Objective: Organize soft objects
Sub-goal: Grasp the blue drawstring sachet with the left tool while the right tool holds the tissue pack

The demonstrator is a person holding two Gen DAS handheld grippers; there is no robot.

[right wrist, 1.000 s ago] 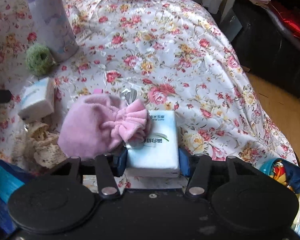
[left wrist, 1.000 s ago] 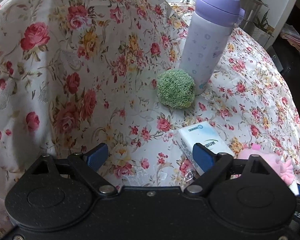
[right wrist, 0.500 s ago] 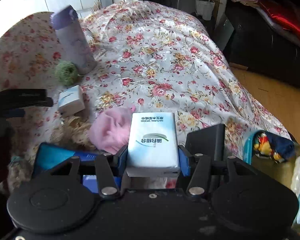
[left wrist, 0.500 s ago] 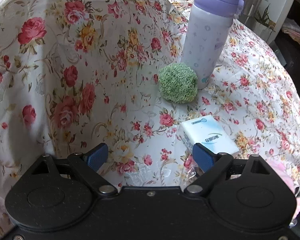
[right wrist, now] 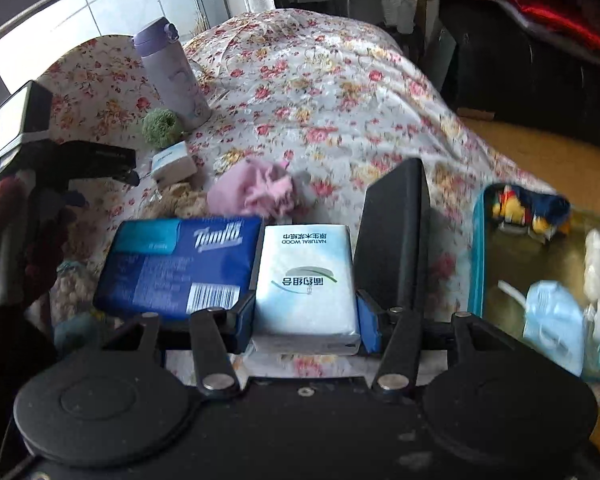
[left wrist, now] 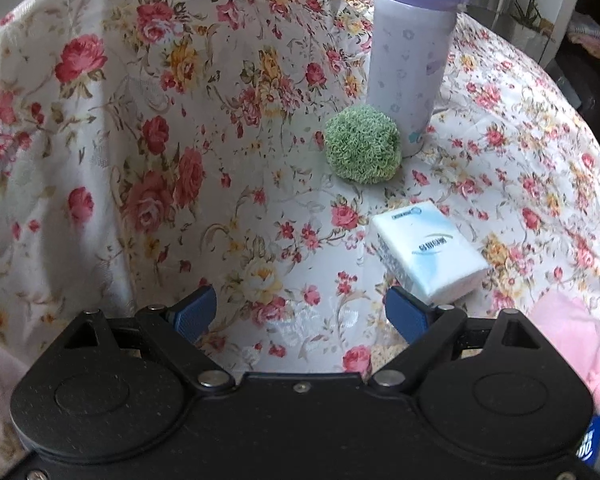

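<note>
Lifted clear of the floral bedspread (right wrist: pixel 320 80), our right gripper (right wrist: pixel 306 320) stays clamped on a white tissue pack (right wrist: pixel 308 280), while our left gripper (left wrist: pixel 300 312) hovers with fingers apart.

L wrist cam: low, close over floral cloth (left wrist: pixel 220 160). R wrist cam: higher, farther back. Both show purple bottle (left wrist: pixel 410 60) (right wrist: pixel 172 76), green ball (left wrist: pixel 362 144) (right wrist: pixel 160 126).
</note>
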